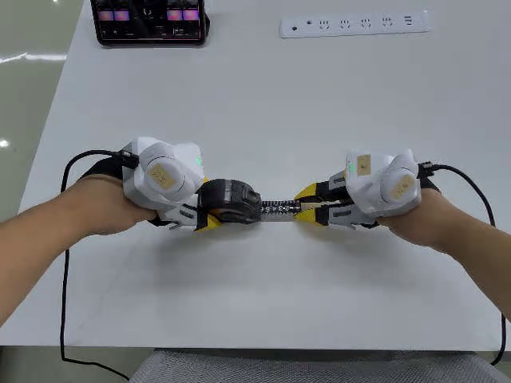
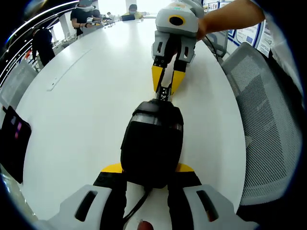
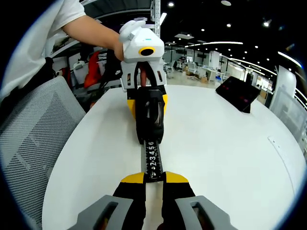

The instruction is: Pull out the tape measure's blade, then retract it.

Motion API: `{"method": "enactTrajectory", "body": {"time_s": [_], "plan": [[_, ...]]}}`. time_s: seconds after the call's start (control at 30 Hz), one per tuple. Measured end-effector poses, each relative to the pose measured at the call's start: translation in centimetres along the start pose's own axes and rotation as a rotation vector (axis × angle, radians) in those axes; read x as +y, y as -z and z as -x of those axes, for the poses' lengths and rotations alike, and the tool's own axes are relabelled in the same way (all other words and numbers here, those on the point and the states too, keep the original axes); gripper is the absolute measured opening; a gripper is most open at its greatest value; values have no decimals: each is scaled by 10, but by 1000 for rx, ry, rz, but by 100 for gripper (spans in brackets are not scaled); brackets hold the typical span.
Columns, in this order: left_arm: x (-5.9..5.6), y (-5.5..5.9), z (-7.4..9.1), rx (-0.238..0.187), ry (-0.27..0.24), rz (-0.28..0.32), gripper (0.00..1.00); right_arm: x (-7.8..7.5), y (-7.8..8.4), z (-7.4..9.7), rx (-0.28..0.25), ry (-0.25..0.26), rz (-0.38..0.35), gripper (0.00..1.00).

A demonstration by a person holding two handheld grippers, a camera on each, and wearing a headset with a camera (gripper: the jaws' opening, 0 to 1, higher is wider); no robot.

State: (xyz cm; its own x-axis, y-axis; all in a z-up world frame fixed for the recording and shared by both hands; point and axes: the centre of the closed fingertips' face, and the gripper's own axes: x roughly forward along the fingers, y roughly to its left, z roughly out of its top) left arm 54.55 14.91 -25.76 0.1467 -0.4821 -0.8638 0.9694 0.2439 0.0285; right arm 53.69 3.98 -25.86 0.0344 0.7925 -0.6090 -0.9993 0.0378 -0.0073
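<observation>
Clamping the tape measure [image 1: 230, 199] with the left tongs [image 1: 209, 217], clenching yellow tips on either side of its black case. Resting that case on the white counter [image 1: 255, 104], about midway between the two hands. Pinching the blade [image 1: 279, 209] with the right tongs [image 1: 306, 206], clenched on the printed strip just to the right of the tape measure. Baring a short stretch of blade (black numerals legible in the right gripper view), running straight from the tape measure's mouth to the right tongs. Pointing both tongs at each other along that line, near but apart, with the tape measure between. Looking past the tape measure, well beyond it at the counter's far edge: power strip [image 1: 355, 23] and dark tablet [image 1: 150, 20].
</observation>
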Motion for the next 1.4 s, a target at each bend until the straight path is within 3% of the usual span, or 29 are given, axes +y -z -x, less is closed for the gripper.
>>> {"method": "enactTrajectory", "body": {"time_s": [1.4], "plan": [[-3,-1,0,-1,2,-10,28,-1,39,45,72,28,-13,8]]}}
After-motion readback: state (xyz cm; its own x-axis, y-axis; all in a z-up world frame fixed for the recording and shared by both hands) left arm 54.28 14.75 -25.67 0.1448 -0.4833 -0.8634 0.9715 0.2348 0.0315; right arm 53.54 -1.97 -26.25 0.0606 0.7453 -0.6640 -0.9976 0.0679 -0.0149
